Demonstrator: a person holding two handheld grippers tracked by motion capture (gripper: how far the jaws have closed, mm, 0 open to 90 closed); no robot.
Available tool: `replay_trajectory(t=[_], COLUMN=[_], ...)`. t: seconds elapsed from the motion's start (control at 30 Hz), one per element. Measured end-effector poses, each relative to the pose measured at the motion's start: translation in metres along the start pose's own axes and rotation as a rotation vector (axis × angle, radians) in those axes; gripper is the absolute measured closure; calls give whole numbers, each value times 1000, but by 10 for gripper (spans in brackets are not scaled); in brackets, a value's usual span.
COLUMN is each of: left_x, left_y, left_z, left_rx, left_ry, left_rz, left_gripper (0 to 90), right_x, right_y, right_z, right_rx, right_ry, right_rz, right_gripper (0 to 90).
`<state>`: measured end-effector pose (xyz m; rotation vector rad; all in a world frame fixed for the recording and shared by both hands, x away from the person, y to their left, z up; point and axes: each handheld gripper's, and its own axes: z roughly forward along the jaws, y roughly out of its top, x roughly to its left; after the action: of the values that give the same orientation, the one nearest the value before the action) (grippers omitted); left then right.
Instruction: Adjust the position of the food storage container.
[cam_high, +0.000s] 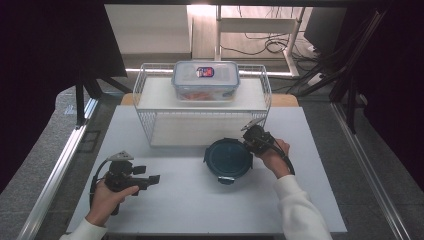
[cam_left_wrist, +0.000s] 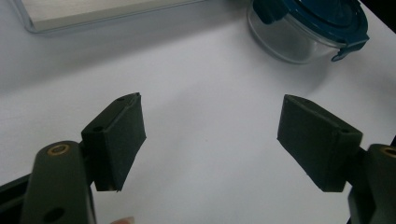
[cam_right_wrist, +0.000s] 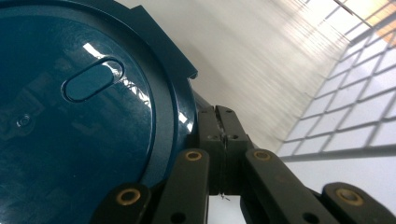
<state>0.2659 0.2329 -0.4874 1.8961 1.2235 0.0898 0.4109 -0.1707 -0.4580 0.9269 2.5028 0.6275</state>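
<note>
In the high view, the right gripper (cam_high: 250, 142) sits at the right rim of a round glass container with a dark teal lid (cam_high: 228, 159), which stands on the white tabletop (cam_high: 200, 200) just in front of a white wire rack (cam_high: 150, 125). A clear rectangular box with a blue label (cam_high: 205, 80) rests on the rack's top shelf, well beyond that gripper. The left gripper (cam_high: 152, 179) hangs well to the left of the round container, held level above the tabletop, its jaws apart with nothing between them. In the left gripper view, the two black pads (cam_left_wrist: 119, 135) stand wide apart over bare tabletop (cam_left_wrist: 210, 154), and the round container (cam_left_wrist: 308, 28) lies ahead and to the right of them, one lid latch sticking outward. In the right gripper view, the right gripper (cam_right_wrist: 224, 135) has its jaws pressed together at the edge of the teal lid (cam_right_wrist: 79, 126), right beside a lid flap; whether a thin part of the lid is pinched between them cannot be told. The wire rack's grid (cam_right_wrist: 355, 107) runs to the right of this gripper.
</note>
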Motion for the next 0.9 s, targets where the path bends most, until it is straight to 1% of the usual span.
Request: replay_trajectory(t=[0.17,0.23,0.4,0.53,0.7,0.73,0.9], left_x=[3,4,8,10,11,11,11], left_y=[0,0,1,0,0,0,0], left_z=[-4,-5,-9,-11,-11,-11,-7], left_rx=[-13,-13,-30,-32,-31,-29,-21], left_ry=[0,-2,-6,-2,-1,0,-5], left_rz=[-15,-18,-32,-37,-39,-38,-38], left_gripper=[226,227,227,227,228,228,227], right_x=[10,15,27,37,45,46,55], right_y=[2,3,2,2,1,1,3], right_z=[-1,-1,-2,-3,-5,-5,-4], right_rx=[-3,-7,-22,-33,-49,-49,-61], right_ry=[24,24,33,48,74,73,88], right_rz=[-14,-20,-17,-26,-22,-28,-31], right_gripper=[887,887,887,887,887,888,888])
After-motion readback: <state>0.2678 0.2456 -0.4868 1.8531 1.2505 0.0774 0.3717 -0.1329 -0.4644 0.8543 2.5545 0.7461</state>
